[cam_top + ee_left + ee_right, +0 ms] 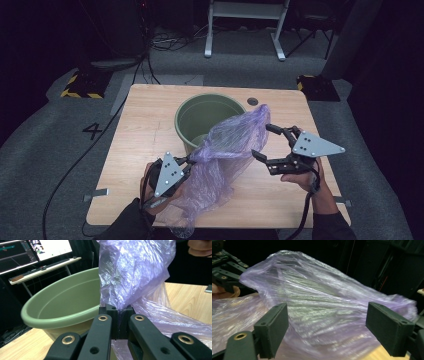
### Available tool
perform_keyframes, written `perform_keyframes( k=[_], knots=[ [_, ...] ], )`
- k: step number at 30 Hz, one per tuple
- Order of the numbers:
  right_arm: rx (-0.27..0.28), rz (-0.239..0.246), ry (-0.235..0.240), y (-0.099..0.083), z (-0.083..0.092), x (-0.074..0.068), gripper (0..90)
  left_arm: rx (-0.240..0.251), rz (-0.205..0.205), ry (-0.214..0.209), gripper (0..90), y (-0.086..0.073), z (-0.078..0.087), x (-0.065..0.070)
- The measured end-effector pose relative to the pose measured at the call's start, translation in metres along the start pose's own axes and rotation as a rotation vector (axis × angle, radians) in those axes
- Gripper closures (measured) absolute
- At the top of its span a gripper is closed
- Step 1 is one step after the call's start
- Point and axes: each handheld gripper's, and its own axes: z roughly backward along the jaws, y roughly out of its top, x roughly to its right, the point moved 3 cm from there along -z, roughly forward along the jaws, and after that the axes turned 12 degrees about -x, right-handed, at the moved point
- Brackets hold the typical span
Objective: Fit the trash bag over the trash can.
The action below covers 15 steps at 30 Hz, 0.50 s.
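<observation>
The left gripper (188, 161) sits at about 7 o'clock on the table, pointing toward 2 o'clock, jaws pinched tight on the bag (227, 145). The right gripper (262, 141) is at 4 o'clock, pointing toward 10 o'clock, jaws spread wide with nothing pressed between them. Both forearms enter from 6 o'clock.

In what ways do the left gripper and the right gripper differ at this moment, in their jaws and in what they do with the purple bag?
The left gripper has its jaws shut, pinching the purple bag between its pads; the right gripper has its jaws wide apart, and its pads do not press on the bag. The left gripper sits near the table's front edge; the right one is further right, beside the bag's raised end. Both are black, hand-held and carry a grey plate.
</observation>
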Motion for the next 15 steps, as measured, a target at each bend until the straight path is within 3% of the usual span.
perform_keyframes(
  k=[4, 5, 6, 7, 8, 9, 13, 15],
  knots=[
    [0.004, -0.005, -0.012, 0.0, 0.008, 0.003, 17.3, 0.016, 0.014, 0.009, 89.8, 0.002, 0.005, -0.004],
    [-0.027, 0.002, -0.029, -0.002, 0.006, 0.005, 17.4, 0.019, 0.01, 0.011, 89.7, 0.002, 0.006, -0.005],
    [-0.101, 0.02, -0.064, -0.006, 0.001, 0.006, 18.3, 0.023, 0.014, 0.008, 89.7, 0.002, 0.006, -0.006],
    [-0.101, 0.02, -0.064, -0.006, 0.001, 0.006, 18.3, 0.021, 0.014, 0.01, 89.7, 0.002, 0.006, -0.007],
    [-0.166, 0.032, -0.082, -0.012, -0.006, 0.009, 19.4, 0.022, 0.015, 0.01, 89.7, 0.002, 0.006, -0.007],
    [-0.191, 0.031, -0.067, -0.016, -0.009, 0.011, 19.1, 0.024, 0.015, 0.008, 89.7, 0.002, 0.006, -0.007],
    [-0.247, 0.042, -0.058, -0.028, -0.022, 0.015, 18.8, 0.019, 0.007, -0.009, 89.7, 0.002, 0.004, -0.007],
    [-0.262, 0.045, -0.077, -0.031, -0.029, 0.016, 19.3, 0.012, 0.004, -0.024, 89.7, 0.001, 0.001, -0.007]
  ],
)
